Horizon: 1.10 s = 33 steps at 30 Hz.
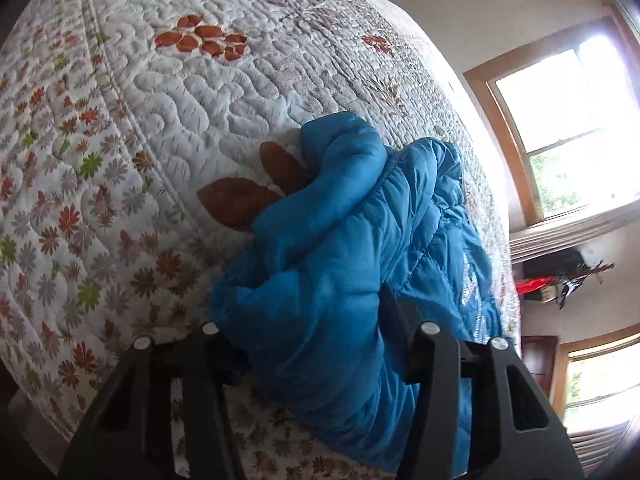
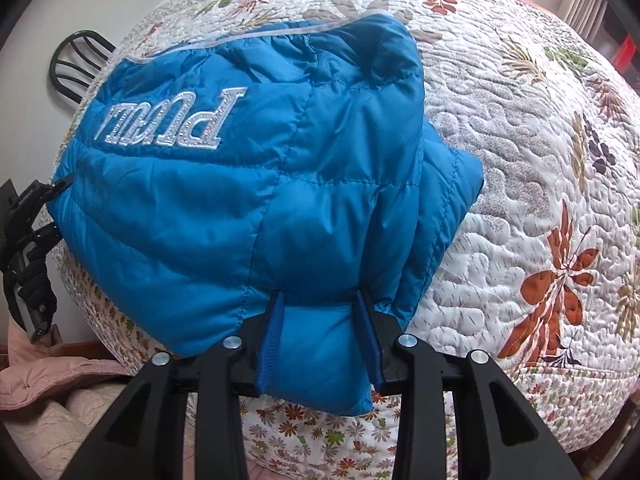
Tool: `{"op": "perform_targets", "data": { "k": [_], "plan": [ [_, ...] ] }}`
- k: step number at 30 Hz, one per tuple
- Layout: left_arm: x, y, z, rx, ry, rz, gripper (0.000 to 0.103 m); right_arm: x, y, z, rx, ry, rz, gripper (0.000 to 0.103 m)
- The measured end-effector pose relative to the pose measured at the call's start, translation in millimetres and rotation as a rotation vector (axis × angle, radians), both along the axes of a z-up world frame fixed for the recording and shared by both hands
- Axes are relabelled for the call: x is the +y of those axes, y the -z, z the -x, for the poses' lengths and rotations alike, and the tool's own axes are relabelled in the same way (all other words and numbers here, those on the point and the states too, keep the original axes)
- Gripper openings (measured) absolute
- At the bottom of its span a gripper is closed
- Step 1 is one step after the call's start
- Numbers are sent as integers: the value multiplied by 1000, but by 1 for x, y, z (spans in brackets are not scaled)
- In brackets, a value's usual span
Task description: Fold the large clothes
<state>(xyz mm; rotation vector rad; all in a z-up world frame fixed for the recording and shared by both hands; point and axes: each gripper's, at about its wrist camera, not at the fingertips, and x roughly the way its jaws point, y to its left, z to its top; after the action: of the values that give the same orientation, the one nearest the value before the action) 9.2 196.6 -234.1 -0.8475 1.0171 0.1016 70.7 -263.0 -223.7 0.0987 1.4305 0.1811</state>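
Observation:
A blue puffer jacket (image 2: 224, 200) lies bunched on the quilted floral bedspread (image 2: 520, 168), its white lettering upside down in the right wrist view. My right gripper (image 2: 319, 296) is shut on the jacket's near edge, and a fold bulges between the blue pads (image 2: 272, 340). In the left wrist view the same jacket (image 1: 340, 248) is heaped up and fills the space between the jaws of my left gripper (image 1: 316, 316). Its right finger (image 1: 394, 312) presses into the fabric, so the left gripper is shut on the jacket too. Fabric hides the left finger.
The bedspread (image 1: 160, 120) spreads wide beyond the jacket. Two wood-framed windows (image 1: 568, 132) and a wall stand to the right. A dark chair back (image 2: 76, 64), black gear (image 2: 28, 240) and a pink garment (image 2: 52, 380) sit off the bed's left side.

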Motion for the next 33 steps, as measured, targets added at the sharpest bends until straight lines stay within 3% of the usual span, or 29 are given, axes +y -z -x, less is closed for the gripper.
{"op": "perform_targets", "data": {
  "k": [6,11,13,16,18,25,30,33],
  "plan": [
    [-10,1,-6,10,29,-108,46,2,16,-9,20,13,-20,36],
    [-8,6,-9,13,38,-110,46,5,18,-8,2,18,-18,36],
    [-8,3,-10,14,35,-116,40,3,18,-8,-2,28,-27,36],
    [-18,-17,-8,-39,53,-161,28,1,16,-6,-11,38,-39,36],
    [-23,-34,-6,-76,68,-183,26,-4,15,-4,-14,42,-45,36],
    [-75,-105,3,-231,228,-361,25,-8,4,-3,-25,49,-53,37],
    [-126,-142,1,-301,358,-441,25,-18,-27,13,-78,94,-56,37],
    [-159,-154,-2,-316,431,-503,25,-32,-47,24,-106,124,12,37]
  ]
}}
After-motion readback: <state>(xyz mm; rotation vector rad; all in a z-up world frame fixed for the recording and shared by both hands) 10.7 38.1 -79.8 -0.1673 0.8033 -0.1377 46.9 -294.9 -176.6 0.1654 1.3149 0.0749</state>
